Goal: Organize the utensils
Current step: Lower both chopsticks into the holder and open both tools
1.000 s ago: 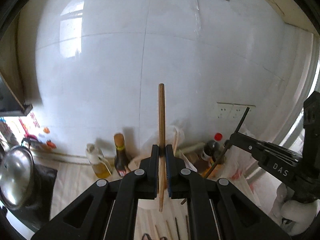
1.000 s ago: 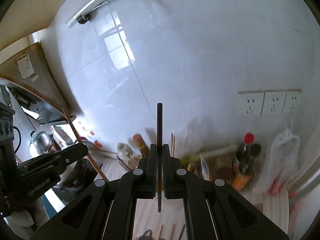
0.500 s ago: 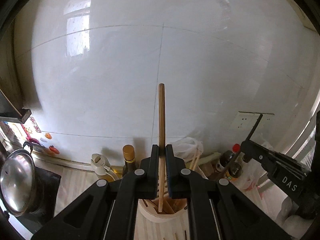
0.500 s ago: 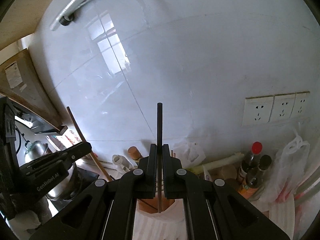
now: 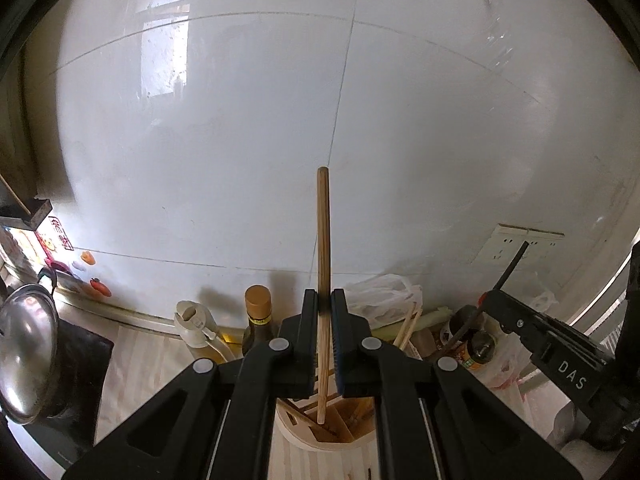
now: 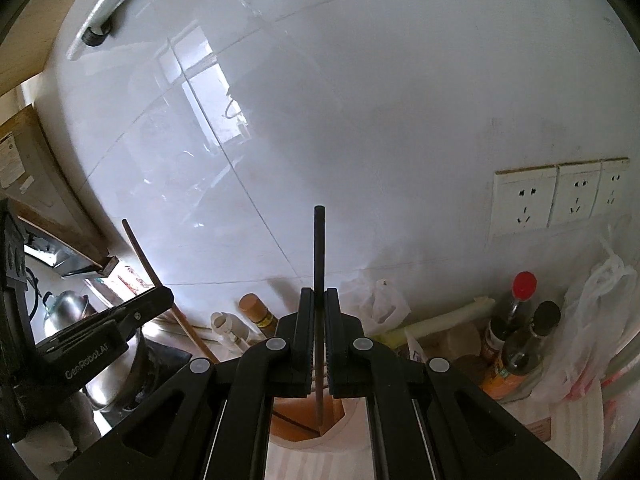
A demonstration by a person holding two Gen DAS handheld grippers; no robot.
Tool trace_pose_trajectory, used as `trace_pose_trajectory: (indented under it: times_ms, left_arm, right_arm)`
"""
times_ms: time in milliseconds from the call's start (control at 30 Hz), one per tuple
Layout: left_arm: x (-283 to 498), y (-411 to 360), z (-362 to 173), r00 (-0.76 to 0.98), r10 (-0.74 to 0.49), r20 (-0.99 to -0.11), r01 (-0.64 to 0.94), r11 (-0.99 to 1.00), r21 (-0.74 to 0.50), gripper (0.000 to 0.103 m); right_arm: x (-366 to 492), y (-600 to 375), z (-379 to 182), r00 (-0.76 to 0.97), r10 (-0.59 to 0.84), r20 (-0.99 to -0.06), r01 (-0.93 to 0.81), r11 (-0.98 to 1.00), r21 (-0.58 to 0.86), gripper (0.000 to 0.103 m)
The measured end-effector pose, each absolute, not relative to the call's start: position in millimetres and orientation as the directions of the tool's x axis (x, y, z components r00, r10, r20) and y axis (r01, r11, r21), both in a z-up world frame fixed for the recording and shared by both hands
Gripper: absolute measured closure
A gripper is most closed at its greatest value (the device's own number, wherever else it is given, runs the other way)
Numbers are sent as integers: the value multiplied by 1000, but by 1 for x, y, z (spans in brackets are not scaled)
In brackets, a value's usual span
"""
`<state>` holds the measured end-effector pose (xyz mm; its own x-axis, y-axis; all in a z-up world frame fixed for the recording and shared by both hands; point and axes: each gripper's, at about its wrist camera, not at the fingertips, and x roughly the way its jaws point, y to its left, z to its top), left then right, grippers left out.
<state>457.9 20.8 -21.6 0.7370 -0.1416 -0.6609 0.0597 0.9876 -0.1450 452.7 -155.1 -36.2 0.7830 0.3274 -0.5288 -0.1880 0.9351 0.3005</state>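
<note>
Left view: the left gripper (image 5: 325, 300) is squeezed tight on a light brown wooden chopstick (image 5: 323, 240). The stick is long, thin and round. It stands straight up, its low tip over the wooden holder (image 5: 320, 438).

Right view: the right gripper (image 6: 319, 300) pinches a thin black chopstick (image 6: 319, 248). It stands straight up too, low tip inside the holder (image 6: 300, 416).

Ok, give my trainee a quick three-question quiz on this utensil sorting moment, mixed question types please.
1. True or false: the left claw is shut on a light wooden chopstick.
2. What colour is the chopstick in the right claw? A black, B red, C white.
3. Fill in: both chopstick tips hang over the round wooden ____.

Key: 1 true; 2 A; 3 holder.
</note>
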Motion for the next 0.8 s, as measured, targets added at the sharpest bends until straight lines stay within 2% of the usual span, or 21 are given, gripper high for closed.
trace_pose_trajectory:
  times_ms: [433, 800]
  left_arm:
    - [470, 19, -44, 735, -166, -658, 70, 983, -169, 99]
    - [473, 15, -69, 692, -158, -705, 75, 986, -147, 99]
  right_arm:
    - [462, -153, -60, 764, 329, -555, -177, 934, 309, 98]
    - [458, -150, -82, 732, 338, -591, -185, 934, 305, 98]
